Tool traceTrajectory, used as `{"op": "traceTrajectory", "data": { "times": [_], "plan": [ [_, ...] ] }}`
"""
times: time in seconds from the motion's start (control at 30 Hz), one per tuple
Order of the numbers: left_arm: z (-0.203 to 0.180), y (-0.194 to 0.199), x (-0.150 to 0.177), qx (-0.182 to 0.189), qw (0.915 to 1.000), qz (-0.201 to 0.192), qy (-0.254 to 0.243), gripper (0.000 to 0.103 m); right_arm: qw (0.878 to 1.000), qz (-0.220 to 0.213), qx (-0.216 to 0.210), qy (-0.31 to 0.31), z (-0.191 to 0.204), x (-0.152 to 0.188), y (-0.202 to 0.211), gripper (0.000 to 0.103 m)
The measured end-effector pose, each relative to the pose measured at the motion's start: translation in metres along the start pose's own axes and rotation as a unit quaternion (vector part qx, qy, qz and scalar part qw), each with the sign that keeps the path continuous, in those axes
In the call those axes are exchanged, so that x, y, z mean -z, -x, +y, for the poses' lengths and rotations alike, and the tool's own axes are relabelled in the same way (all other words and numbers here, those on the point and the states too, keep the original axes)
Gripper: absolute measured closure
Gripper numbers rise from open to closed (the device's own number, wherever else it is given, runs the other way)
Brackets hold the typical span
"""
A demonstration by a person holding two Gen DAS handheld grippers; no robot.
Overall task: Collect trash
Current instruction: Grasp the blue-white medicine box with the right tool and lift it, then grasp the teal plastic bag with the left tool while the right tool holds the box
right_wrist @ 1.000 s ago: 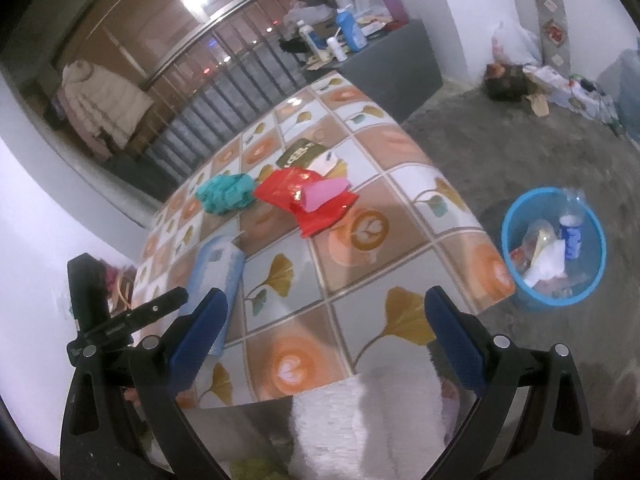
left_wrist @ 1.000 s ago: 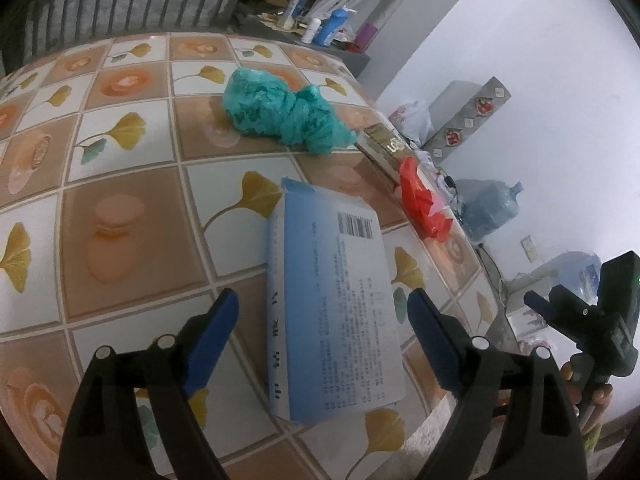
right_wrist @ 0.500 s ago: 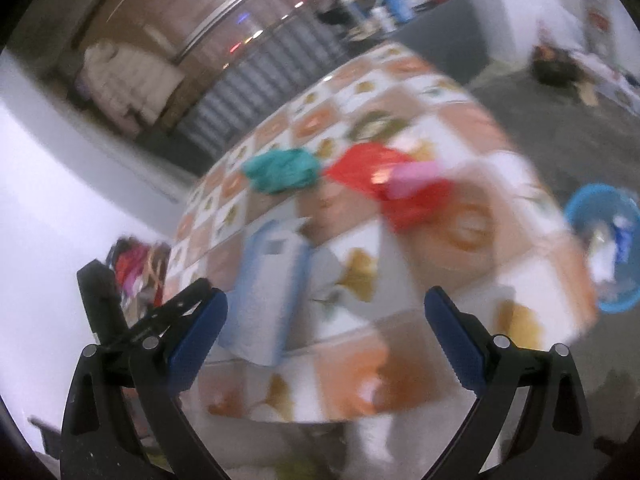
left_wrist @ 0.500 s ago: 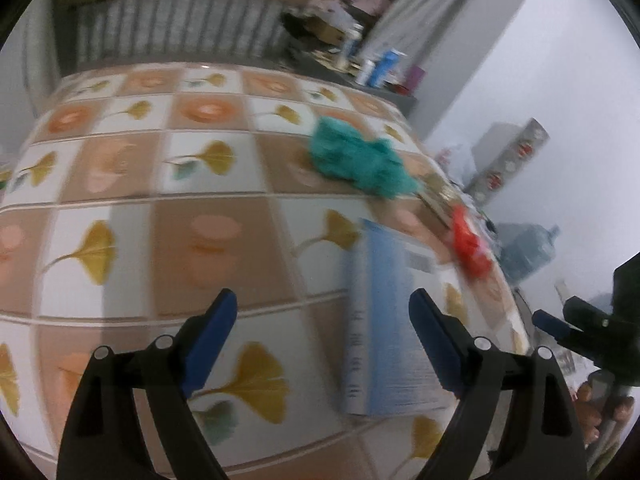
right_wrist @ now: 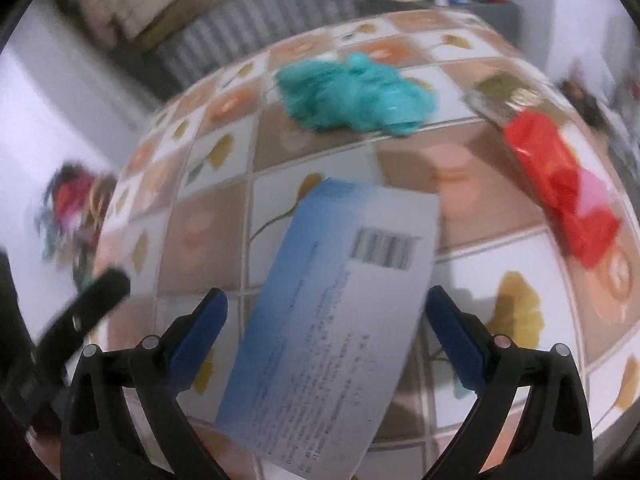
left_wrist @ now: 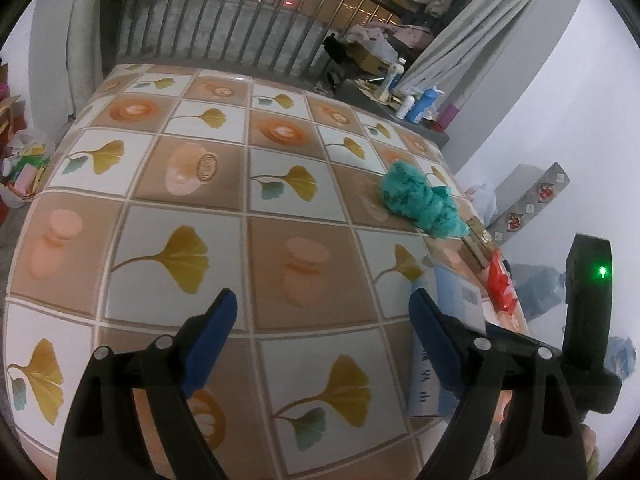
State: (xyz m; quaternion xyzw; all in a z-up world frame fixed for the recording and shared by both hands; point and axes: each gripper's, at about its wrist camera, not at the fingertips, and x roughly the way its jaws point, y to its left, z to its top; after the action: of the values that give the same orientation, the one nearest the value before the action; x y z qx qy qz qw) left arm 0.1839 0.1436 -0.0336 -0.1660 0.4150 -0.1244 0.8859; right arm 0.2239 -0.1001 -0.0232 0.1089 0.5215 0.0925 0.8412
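A blue and white box (right_wrist: 336, 320) with a barcode lies flat on the tiled table (right_wrist: 472, 272), right in front of my open right gripper (right_wrist: 326, 316) and between its fingers. In the left wrist view the box (left_wrist: 448, 312) lies just right of my open, empty left gripper (left_wrist: 322, 316). A crumpled teal bag (right_wrist: 352, 96) lies farther back, also in the left wrist view (left_wrist: 420, 204). A red wrapper (right_wrist: 560, 184) lies at the right table edge, also in the left wrist view (left_wrist: 498, 280).
A flat gold and green packet (right_wrist: 504, 96) lies beside the red wrapper. A metal railing (left_wrist: 224, 40) stands behind the table. Bottles (left_wrist: 420, 104) stand on a dark shelf at the back right. The right gripper's body (left_wrist: 588, 312) shows at the left view's right edge.
My left gripper has swung left off the box to face open table. My right gripper has swung left and moved in over the box; the blue bin has left its view.
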Motion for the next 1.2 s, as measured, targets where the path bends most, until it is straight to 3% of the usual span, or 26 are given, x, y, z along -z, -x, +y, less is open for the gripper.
{"op": "traceTrajectory", "data": {
  "times": [0.07, 0.2, 0.33, 0.43, 0.53, 0.67, 0.73, 0.97, 1.07, 1.2],
  "plan": [
    [0.001, -0.001, 0.0, -0.001, 1.0, 0.0, 0.003, 0.017, 0.999, -0.006, 0.006, 0.032, 0.0, 0.005, 0.002, 0.02],
    [0.0, -0.003, 0.001, 0.002, 1.0, 0.0, 0.006, 0.017, 0.997, -0.002, -0.015, 0.074, -0.012, 0.012, 0.012, 0.022],
    [-0.008, -0.006, -0.001, 0.018, 0.9998, 0.008, 0.003, 0.017, 0.996, 0.004, -0.013, 0.086, -0.031, 0.012, 0.019, 0.02],
    [-0.018, -0.009, -0.009, 0.031, 0.9995, 0.008, -0.005, 0.017, 0.998, -0.01, -0.012, 0.065, -0.039, 0.008, 0.023, 0.011],
    [-0.03, -0.02, -0.023, 0.068, 0.9975, 0.021, -0.006, 0.017, 0.998, -0.012, -0.041, 0.036, -0.048, 0.009, 0.022, 0.01],
    [-0.044, -0.046, -0.041, 0.091, 0.9947, 0.046, 0.008, 0.017, 0.998, -0.017, -0.033, 0.046, -0.047, 0.017, 0.02, 0.013],
    [-0.053, -0.062, -0.052, 0.108, 0.9924, 0.056, 0.018, 0.017, 0.997, -0.02, -0.046, 0.054, -0.046, 0.021, 0.023, 0.027],
    [-0.077, -0.126, -0.086, 0.171, 0.9728, 0.123, 0.097, 0.018, 0.996, -0.026, -0.06, 0.053, -0.061, 0.029, 0.032, 0.029],
    [-0.084, -0.148, -0.096, 0.154, 0.9719, 0.132, 0.119, 0.021, 0.996, -0.028, -0.066, 0.044, -0.071, 0.031, 0.035, 0.029],
    [-0.1, -0.165, -0.101, 0.081, 0.9868, 0.116, 0.079, 0.028, 0.996, -0.03, -0.082, 0.027, -0.079, 0.033, 0.037, 0.03]
  ]
}}
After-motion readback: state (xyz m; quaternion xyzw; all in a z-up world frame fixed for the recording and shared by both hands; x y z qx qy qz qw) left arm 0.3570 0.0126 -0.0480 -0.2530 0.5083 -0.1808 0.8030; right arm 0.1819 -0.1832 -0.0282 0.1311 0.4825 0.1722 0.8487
